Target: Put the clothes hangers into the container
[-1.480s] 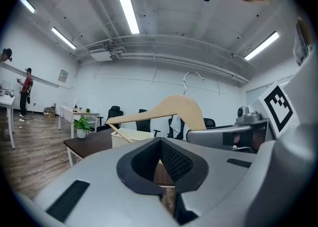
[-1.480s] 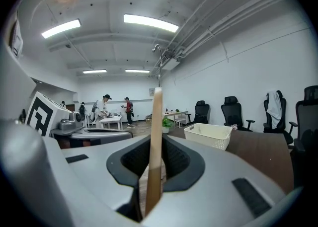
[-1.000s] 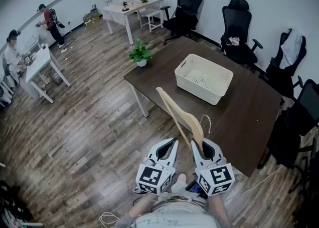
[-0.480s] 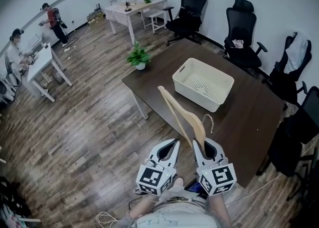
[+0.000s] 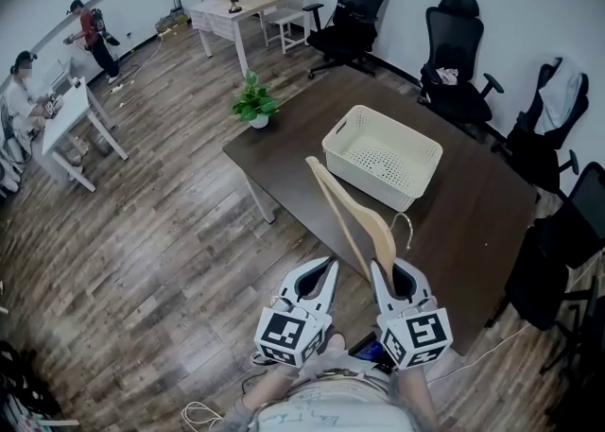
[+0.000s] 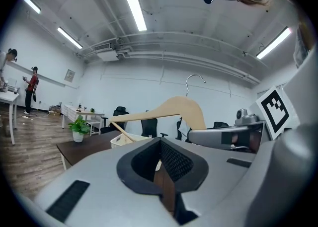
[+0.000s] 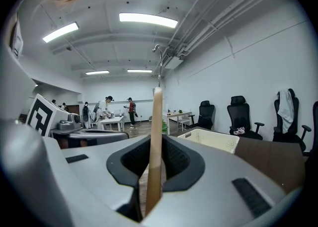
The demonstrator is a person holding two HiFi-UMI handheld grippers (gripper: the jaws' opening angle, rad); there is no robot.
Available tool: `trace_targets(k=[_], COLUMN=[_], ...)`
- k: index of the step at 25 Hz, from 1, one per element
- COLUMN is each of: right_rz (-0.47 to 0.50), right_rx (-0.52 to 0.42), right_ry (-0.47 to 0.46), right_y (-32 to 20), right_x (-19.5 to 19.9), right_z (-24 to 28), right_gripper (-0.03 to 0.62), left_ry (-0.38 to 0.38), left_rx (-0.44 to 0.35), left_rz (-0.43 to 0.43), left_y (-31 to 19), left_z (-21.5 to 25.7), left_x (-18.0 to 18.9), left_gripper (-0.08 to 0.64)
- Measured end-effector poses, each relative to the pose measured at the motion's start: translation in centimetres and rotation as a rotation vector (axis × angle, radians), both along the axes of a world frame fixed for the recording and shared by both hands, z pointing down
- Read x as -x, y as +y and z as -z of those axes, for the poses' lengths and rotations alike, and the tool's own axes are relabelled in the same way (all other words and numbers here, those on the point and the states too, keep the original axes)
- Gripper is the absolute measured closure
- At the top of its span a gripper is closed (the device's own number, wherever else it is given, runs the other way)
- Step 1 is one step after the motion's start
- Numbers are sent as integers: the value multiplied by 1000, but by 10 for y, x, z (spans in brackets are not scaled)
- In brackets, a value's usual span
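A light wooden clothes hanger (image 5: pixel 348 215) with a metal hook stands up from my right gripper (image 5: pixel 380 267), which is shut on its lower end. In the right gripper view the hanger (image 7: pixel 156 136) shows edge-on between the pads. It hangs over the near edge of the dark table (image 5: pixel 473 222), short of the cream perforated container (image 5: pixel 365 175). My left gripper (image 5: pixel 328 263) is level beside the right one, over the floor, shut and holding nothing. From the left gripper view the hanger (image 6: pixel 169 112) and the container (image 6: pixel 124 140) lie ahead to the right.
A potted plant (image 5: pixel 253 104) stands on the table's far left corner. Black office chairs (image 5: pixel 458 43) line the far and right sides. White desks (image 5: pixel 71 128) with people stand at the left. Wood floor (image 5: pixel 161 250) spreads to the left of the table.
Both grippers and the hanger have moved a little toward the table and the container. The right gripper's hold on the hanger is the same, and the left stays shut.
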State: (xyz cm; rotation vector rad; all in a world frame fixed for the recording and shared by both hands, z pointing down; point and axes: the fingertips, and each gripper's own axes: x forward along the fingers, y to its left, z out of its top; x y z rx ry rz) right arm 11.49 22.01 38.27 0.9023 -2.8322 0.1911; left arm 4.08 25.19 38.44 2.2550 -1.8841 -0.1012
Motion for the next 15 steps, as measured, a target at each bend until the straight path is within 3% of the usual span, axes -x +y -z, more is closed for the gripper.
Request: trace_targets(k=[15], right_rz=[-155], right_rx=[-1], right_ry=[16], right_y=[-55], right_x=[58], right_z=[-3], right_gripper=[532], left_ry=[-7], left_rx=[-13], left_rz=[-187], left_y=[-71], left_z=[3], left_x=[56], left_gripper=[549])
